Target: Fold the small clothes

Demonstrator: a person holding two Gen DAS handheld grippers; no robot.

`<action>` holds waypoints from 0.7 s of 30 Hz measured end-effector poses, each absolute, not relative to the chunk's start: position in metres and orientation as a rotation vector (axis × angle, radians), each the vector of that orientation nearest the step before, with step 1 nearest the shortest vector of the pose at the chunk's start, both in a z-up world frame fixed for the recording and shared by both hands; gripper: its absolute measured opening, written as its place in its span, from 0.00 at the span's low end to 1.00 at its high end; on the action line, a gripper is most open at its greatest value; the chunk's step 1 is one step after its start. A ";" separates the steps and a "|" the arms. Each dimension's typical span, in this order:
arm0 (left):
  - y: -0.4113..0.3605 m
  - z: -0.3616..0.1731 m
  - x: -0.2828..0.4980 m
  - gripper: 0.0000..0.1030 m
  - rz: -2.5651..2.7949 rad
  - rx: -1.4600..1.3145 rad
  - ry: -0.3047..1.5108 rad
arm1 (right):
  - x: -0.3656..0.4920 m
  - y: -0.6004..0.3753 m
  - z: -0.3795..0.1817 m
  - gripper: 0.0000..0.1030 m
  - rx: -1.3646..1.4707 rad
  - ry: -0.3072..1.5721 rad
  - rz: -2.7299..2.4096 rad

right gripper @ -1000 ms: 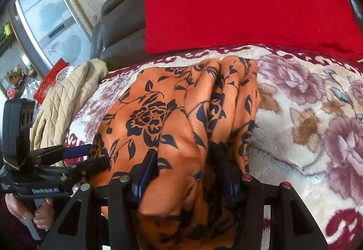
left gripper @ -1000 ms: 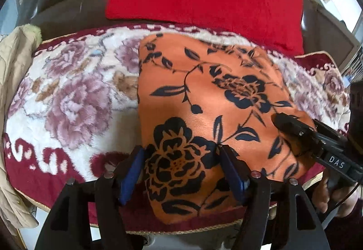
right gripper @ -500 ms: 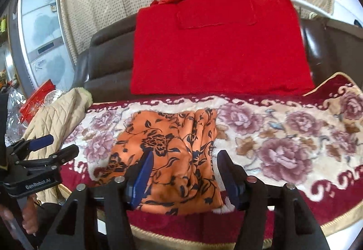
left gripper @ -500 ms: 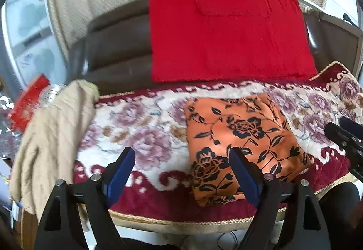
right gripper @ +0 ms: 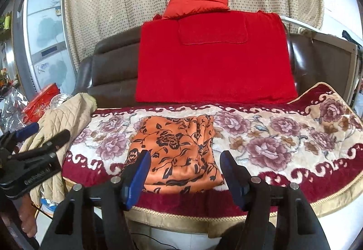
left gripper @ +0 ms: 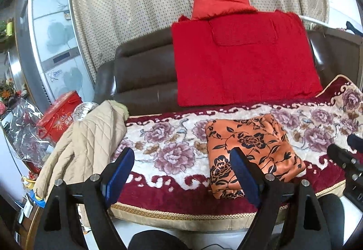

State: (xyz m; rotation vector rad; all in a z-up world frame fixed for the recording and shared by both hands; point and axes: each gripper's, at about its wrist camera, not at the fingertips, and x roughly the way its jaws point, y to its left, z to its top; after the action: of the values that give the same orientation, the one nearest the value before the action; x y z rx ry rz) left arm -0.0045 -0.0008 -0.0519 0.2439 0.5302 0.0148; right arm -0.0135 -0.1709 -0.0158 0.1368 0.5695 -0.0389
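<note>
Orange floral garment (right gripper: 174, 154), satiny, folded rectangular on plush flowered blanket (right gripper: 272, 143).

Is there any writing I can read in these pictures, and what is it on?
Left gripper: a white label on its body, too blurred to read.
Red box: gold print, too blurred to read.
Tall white appliance: a small logo and a sticker, too small to read.
Orange floral cloth and floral blanket: patterns only, no text.
</note>
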 end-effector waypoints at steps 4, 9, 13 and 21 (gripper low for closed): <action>0.001 -0.040 -0.018 0.84 0.020 0.234 0.494 | -0.025 -0.167 -0.014 0.66 0.142 0.575 -0.042; 0.002 -0.028 -0.028 0.84 0.023 0.222 0.469 | -0.033 -0.162 -0.014 0.66 0.159 0.590 -0.038; 0.004 -0.022 -0.034 0.84 0.018 0.209 0.467 | -0.037 -0.156 -0.007 0.66 0.150 0.584 -0.050; 0.012 -0.014 -0.045 0.84 0.030 0.183 0.442 | -0.045 -0.144 0.008 0.70 0.112 0.555 -0.076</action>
State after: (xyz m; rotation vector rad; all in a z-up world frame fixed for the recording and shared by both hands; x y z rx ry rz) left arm -0.0454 0.0117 -0.0144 0.1833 0.4416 0.0295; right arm -0.0454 -0.1437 0.0081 0.1117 0.5550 -0.0760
